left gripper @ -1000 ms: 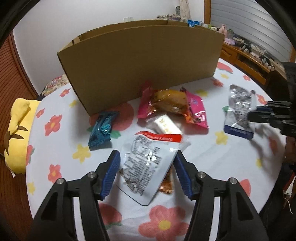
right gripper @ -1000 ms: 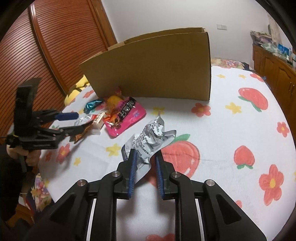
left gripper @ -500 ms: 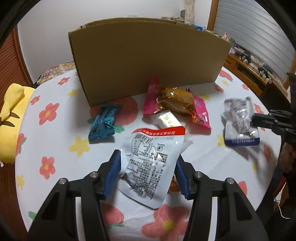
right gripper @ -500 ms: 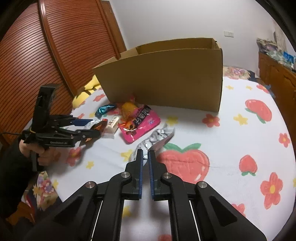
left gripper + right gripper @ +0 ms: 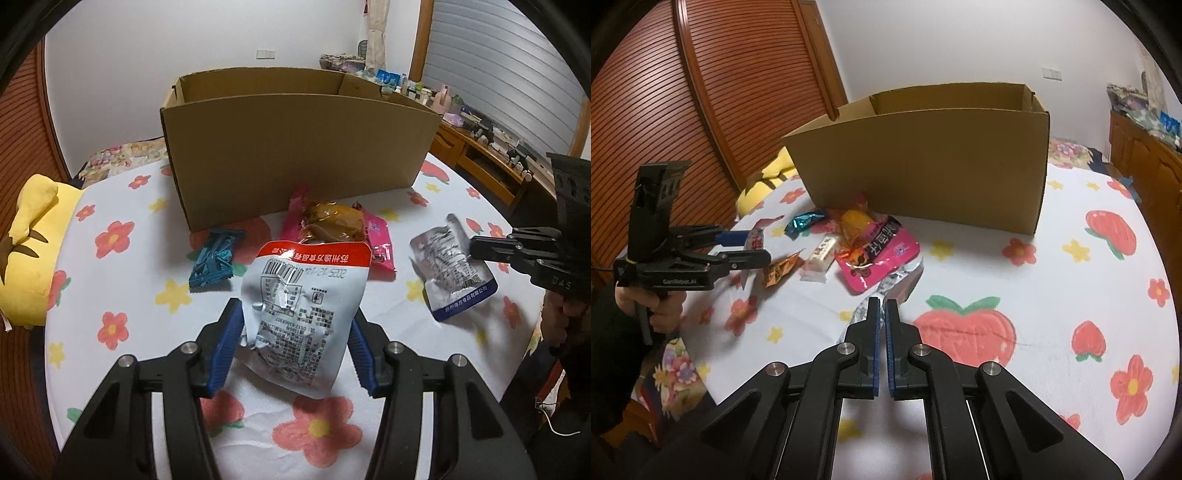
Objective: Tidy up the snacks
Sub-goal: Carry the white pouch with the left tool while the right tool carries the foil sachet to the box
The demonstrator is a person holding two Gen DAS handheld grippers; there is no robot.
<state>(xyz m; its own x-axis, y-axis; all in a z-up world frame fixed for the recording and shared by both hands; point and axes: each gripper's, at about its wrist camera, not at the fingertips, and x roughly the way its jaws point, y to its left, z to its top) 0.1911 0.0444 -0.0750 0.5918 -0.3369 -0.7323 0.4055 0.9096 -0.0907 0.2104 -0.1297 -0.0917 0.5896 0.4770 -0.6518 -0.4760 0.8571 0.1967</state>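
- While both packets had lain on the tablecloth [image 5: 1052,266] 1 second earlier, the white pouch [image 5: 303,310] now hung lifted in the left gripper [image 5: 295,347], clamped.
- Right gripper [image 5: 882,332] had pinched the silver packet [image 5: 450,266] up; cardboard box [image 5: 295,147] ahead awaited both.

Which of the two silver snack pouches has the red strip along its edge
The red-edged pouch held in the left gripper. The other silver pouch, pinched by the right gripper, has a dark blue strip instead.
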